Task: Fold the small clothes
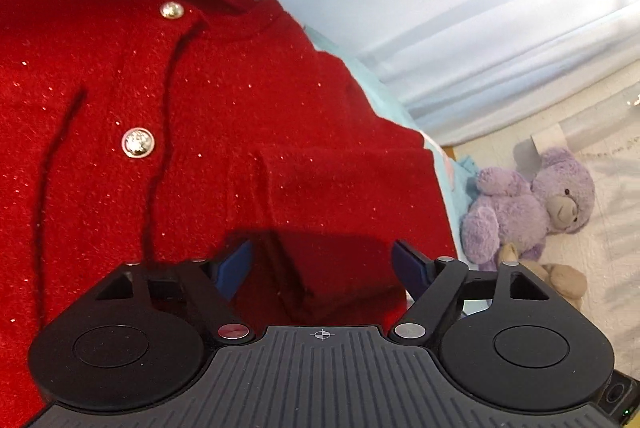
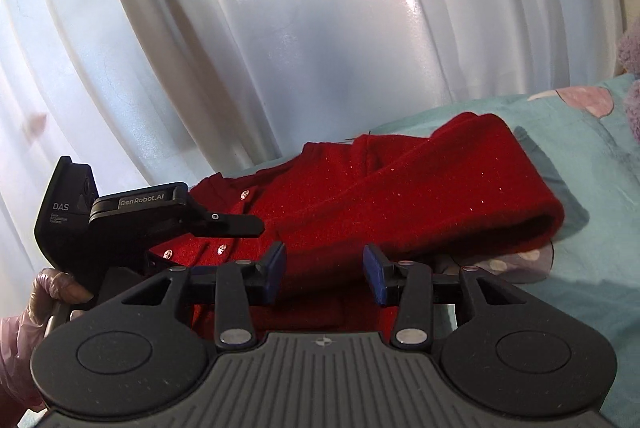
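A small red glittery cardigan (image 1: 224, 132) with silver buttons (image 1: 138, 143) lies front-up on a light blue sheet. Its sleeve is folded across the body. My left gripper (image 1: 322, 268) is open, low over the cardigan's lower part, blue pads on either side of a fold, holding nothing. In the right wrist view the cardigan (image 2: 400, 196) lies ahead with a rolled fold on its right side. My right gripper (image 2: 325, 274) is open and empty at its near edge. The left gripper's body (image 2: 132, 216) shows at the left, over the buttons.
A purple teddy bear (image 1: 528, 204) and a beige soft toy (image 1: 560, 280) lie to the right of the sheet. The light blue sheet (image 2: 592, 164) has pink prints. A white curtain (image 2: 280, 28) hangs behind. A gloved hand (image 2: 36, 304) holds the left gripper.
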The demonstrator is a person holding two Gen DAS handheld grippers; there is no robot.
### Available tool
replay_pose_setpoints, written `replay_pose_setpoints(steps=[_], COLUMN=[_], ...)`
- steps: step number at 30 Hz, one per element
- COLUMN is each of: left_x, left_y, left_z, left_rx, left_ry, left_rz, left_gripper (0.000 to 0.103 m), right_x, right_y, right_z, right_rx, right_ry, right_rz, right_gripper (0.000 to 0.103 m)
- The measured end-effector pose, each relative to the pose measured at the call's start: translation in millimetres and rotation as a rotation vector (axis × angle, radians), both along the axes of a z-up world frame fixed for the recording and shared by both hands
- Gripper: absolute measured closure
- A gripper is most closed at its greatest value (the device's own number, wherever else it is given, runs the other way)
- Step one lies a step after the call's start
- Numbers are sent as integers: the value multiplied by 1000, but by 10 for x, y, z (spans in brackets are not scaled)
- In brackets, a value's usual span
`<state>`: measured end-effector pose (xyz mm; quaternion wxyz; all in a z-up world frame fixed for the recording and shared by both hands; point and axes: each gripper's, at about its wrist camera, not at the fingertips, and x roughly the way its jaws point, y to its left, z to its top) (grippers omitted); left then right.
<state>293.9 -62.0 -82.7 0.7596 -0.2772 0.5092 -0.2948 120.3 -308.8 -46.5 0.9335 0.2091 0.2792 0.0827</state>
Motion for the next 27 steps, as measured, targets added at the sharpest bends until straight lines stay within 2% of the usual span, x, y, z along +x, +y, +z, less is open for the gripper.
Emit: replay_pose_setpoints(steps=[5,6,7,9,10,14,19,20,23,27], left_x=[90,112,130,164,180,182,175,171,176,236], left_y=[11,27,35,26,12,37,444,559,908,1311], left_z=[-113,-134,-155,-205,-228,-146,343,435,573,406], left_rx=[-52,-65,-71,-69,-67,-77,-80,-53,108,276], left_ry=[52,67,81,112,117,78,-65,-104,-187,-166], left_rz=[15,23,31,43,42,53,81,93,153,257], left_gripper=[34,41,49,86,92,91,91,91,91,90], right_x=[-111,-117,-142,-99,-89,-73,-45,-38,-5,77], right_y=[-16,-16,-22,-1,11,55,46,40,37,44], right_z=[-48,-55,-35,-46,-49,-11,57,67,63,14], right_rx=[49,55,62,63,57,26,0,-3,-17,-18], right_ry=[20,21,21,23,23,25,29,29,32,58], right_rz=[-34,-34,-35,-30,-31,-31,-46,-49,-53,-60], right_gripper=[61,61,61,61,61,61,61,61,61,61])
